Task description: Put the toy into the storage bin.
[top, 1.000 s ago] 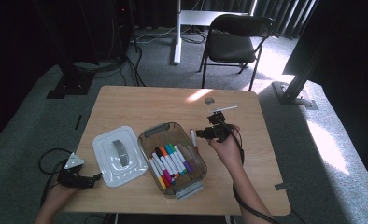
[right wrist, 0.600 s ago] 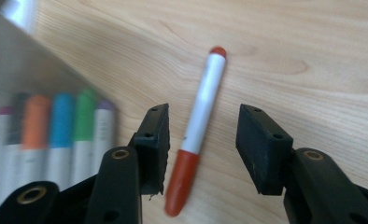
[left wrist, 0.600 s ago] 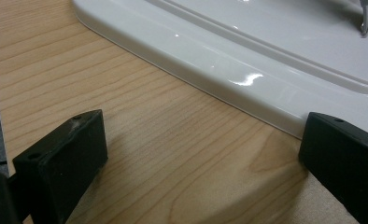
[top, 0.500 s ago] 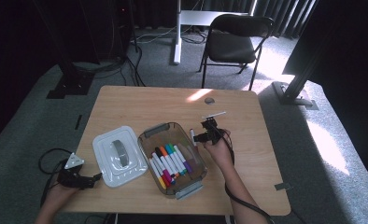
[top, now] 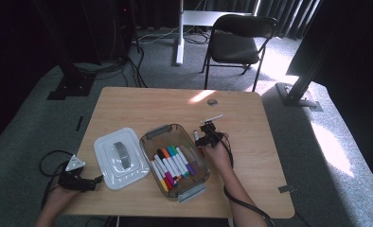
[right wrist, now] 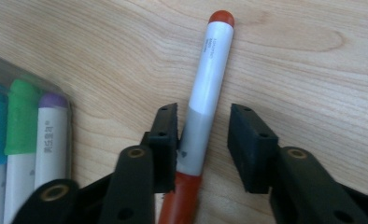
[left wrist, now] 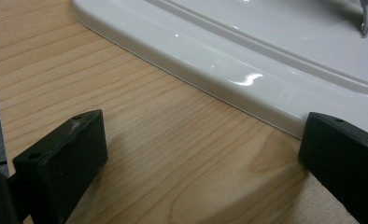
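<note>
Right gripper view: a red-capped marker (right wrist: 205, 100) is seen lying flat on the wooden table (right wrist: 313, 70), just outside the clear plastic bin (right wrist: 14, 70), its long axis running away from the camera and between the two black jaws. The right gripper (right wrist: 201, 147) is set astride the barrel; the jaws have just been closing, the left one touching or nearly touching the barrel while a gap is kept at the right one, so no clamp is judged made yet. Barrel and jaw line are crossed roughly square, which is what a clean pinch needs. From the high view, the marker (top: 196, 137) is placed just beside the bin's (top: 152, 134) right wall, with the right gripper (top: 207, 138) over it; other markers (top: 173, 163) are already laid inside. The left gripper (left wrist: 198, 154) is held wide apart and empty at the edge of the white lid (left wrist: 266, 56), well apart from the marker, so the right hand is the nearer.
</note>
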A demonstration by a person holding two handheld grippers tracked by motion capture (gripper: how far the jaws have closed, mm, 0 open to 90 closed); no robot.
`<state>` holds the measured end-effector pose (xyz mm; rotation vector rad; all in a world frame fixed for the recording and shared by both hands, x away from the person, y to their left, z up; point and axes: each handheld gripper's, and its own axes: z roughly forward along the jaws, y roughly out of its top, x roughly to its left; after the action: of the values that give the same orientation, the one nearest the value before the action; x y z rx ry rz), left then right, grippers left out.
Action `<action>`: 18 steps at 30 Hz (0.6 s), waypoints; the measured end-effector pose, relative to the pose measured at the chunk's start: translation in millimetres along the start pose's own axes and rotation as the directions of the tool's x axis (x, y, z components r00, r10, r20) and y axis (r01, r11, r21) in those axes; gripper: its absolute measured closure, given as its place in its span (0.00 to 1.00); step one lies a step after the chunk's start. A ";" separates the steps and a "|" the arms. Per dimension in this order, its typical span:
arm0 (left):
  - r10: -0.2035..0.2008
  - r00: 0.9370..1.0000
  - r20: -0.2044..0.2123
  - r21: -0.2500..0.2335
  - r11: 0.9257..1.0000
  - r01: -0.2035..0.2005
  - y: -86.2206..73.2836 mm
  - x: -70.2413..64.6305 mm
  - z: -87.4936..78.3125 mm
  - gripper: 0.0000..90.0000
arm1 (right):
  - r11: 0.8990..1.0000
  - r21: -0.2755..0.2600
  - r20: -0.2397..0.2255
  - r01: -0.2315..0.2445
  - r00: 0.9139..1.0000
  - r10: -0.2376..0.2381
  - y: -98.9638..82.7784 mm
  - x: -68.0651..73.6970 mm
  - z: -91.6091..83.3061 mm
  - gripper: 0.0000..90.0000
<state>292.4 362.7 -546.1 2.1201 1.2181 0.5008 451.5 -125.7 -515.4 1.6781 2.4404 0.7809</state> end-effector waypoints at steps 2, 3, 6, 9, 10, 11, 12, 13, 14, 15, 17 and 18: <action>0.000 1.000 0.000 0.000 1.000 0.000 0.0 0.0 0.0 0.02 | 1.000 0.010 0.009 0.000 1.000 0.000 -0.6 -2.9 -1.7 0.75; 0.000 1.000 0.000 0.000 1.000 0.000 0.0 0.0 0.0 0.02 | 1.000 0.015 0.014 -0.002 1.000 0.002 -1.2 -4.1 -2.6 0.78; 0.000 1.000 0.000 0.000 1.000 0.000 0.0 0.0 0.0 0.02 | 1.000 0.019 0.022 -0.002 1.000 0.002 -1.9 -5.7 -3.4 0.81; 0.000 1.000 0.000 0.000 1.000 0.000 0.0 0.0 0.0 0.02 | 1.000 0.016 0.025 -0.012 1.000 0.011 -3.4 -8.1 -4.4 0.85; 0.000 1.000 0.000 0.000 1.000 0.000 0.0 0.0 0.0 0.02 | 1.000 0.018 0.024 -0.014 1.000 0.014 -3.5 -8.5 -4.8 0.85; 0.000 1.000 0.000 0.000 1.000 0.000 0.0 0.0 0.0 0.02 | 1.000 0.022 0.029 -0.021 0.999 0.020 -3.4 -8.8 -5.5 0.85; 0.000 1.000 0.000 0.000 1.000 0.000 0.0 0.0 0.0 0.02 | 0.999 0.023 0.025 -0.026 0.999 0.025 -3.4 -8.9 -6.5 0.85; 0.000 1.000 0.000 0.000 1.000 0.000 0.0 0.0 0.0 0.02 | 0.999 0.022 0.020 -0.028 0.999 0.027 -3.6 -9.1 -7.5 0.85; 0.000 1.000 0.000 0.000 1.000 0.000 0.0 0.0 0.0 0.02 | 0.999 0.023 0.019 -0.035 0.999 0.035 -3.8 -9.5 -9.4 0.85; 0.000 1.000 0.000 0.000 1.000 0.000 0.0 0.0 0.0 0.02 | 0.999 0.018 0.018 -0.042 0.999 0.042 -3.9 -9.8 -12.1 0.85; 0.000 1.000 0.000 0.000 1.000 0.000 0.0 0.0 0.0 0.02 | 0.999 0.016 0.010 -0.043 0.999 0.043 -4.0 -9.9 -15.5 0.85; 0.000 1.000 0.000 0.000 1.000 0.000 0.0 0.0 0.0 0.02 | 0.999 0.007 0.010 -0.046 0.999 0.046 -4.3 -9.9 -19.5 0.85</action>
<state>292.4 362.7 -546.1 2.1204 1.2181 0.5010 445.1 -142.8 -502.5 1.7422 2.4092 0.7681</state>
